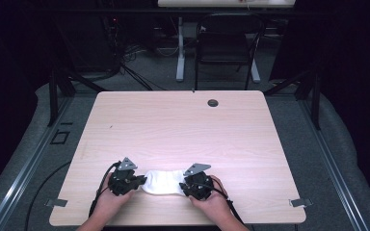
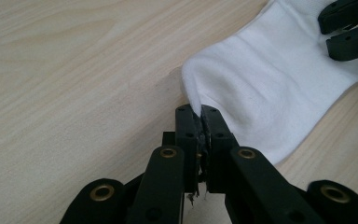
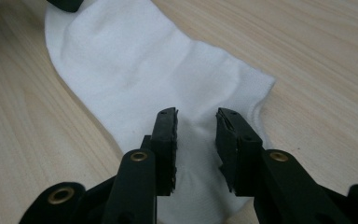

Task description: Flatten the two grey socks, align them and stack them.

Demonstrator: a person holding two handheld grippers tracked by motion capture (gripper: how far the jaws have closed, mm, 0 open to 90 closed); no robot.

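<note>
While both hands rest low at the table's (image 1: 173, 125) near edge, the left gripper (image 2: 199, 112) pinches the sock's (image 1: 163, 182) left end, jaws closed, and the right gripper (image 3: 196, 122) hovers parted over its right end, gripping nothing.

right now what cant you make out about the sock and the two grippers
- Left gripper: how much of the white sock it pinches; the shut jaws cover the edge in the left gripper view.
- Right gripper: open jaws over the sock; contact with the cloth is unclear.
- High view: both sock ends lie under the grippers.
</note>
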